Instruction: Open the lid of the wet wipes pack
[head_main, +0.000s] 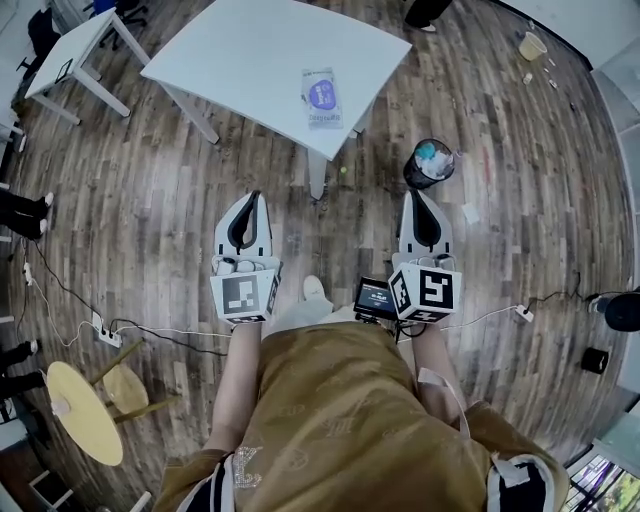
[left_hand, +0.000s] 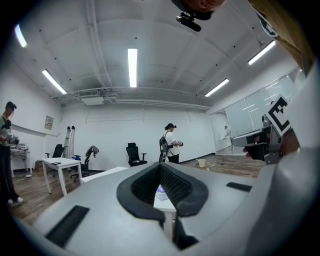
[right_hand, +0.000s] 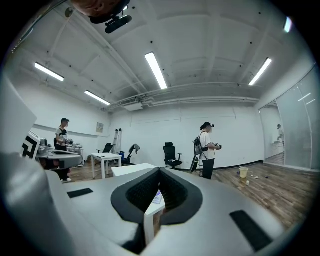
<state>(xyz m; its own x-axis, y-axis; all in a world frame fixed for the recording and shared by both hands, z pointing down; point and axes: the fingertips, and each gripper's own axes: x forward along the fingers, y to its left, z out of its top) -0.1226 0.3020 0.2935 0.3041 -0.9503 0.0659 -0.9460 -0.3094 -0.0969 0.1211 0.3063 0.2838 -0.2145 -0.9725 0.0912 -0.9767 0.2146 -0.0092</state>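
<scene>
Plainly, nothing of the task is done yet. The left fingers (left_hand: 137, 186) are closed tip to tip, leaving only the oval hollow between their dark pads, and nothing is held in it. The right fingers (right_hand: 131, 196) stand the same way, tips together and empty. Through each hollow the pack (head_main: 321, 112) shows small and far off, so both pairs seem aimed at it. It lies flat on the white counter (head_main: 250, 60), near the edge that faces the person, well apart from both grippers and untouched. Its purple lid (head_main: 321, 93) looks to lie flat and closed, though at this range that is a judgement. What is left is the whole job: walking up to the counter, steadying the pack with one gripper, and parting the other's fingers to catch the lid's edge and lift it. The left gripper (head_main: 256, 196) and right gripper (head_main: 414, 193) are held side by side at waist height over the wooden floor (head_main: 520, 230). They are roughly level and parallel and point forward, with the forearms bent close against the body.
</scene>
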